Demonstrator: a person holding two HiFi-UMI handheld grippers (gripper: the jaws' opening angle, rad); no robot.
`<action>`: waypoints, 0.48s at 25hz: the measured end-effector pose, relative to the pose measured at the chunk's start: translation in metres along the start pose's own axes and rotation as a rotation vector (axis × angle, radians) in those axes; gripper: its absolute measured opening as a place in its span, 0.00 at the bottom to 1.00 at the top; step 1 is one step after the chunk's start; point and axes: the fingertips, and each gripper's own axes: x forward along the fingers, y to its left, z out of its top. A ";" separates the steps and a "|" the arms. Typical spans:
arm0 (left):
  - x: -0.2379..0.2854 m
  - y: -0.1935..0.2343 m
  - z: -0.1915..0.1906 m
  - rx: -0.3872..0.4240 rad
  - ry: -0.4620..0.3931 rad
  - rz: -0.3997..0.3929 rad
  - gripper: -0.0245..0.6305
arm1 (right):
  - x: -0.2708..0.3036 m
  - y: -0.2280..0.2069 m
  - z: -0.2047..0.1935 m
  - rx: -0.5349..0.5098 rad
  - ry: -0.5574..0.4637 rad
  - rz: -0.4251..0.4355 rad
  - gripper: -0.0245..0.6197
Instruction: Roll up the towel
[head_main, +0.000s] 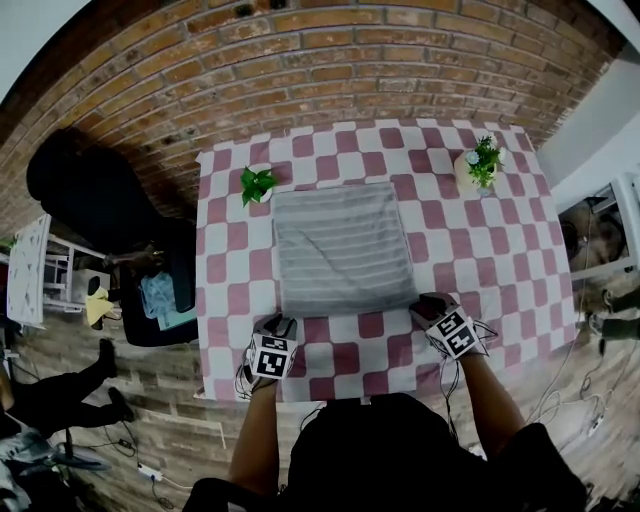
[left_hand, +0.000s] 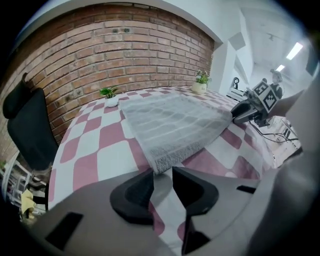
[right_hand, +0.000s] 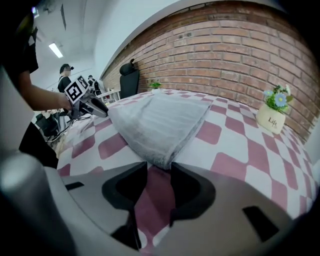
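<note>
**A:** Jaws, how are they standing?
**B:** Both pairs are standing narrowly apart, gripping nothing. The towel's (left_hand: 170, 120) near corners are lying just ahead of the left gripper (left_hand: 162, 171) and right gripper (right_hand: 159, 165) tips.
**A:** And beyond?
**B:** It is lying flat on the checked tablecloth (head_main: 240, 300).

Brick wall (head_main: 300, 60) (black chair (head_main: 75, 185) beside)
</note>
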 end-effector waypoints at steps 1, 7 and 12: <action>0.000 0.000 0.002 0.005 0.007 0.005 0.21 | 0.001 0.000 0.000 -0.004 -0.001 -0.002 0.27; 0.002 0.005 0.010 0.048 0.025 0.056 0.06 | -0.002 -0.008 0.002 -0.049 -0.016 -0.039 0.10; -0.005 0.005 0.002 0.044 0.026 0.071 0.05 | -0.009 -0.008 0.003 -0.069 -0.028 -0.038 0.05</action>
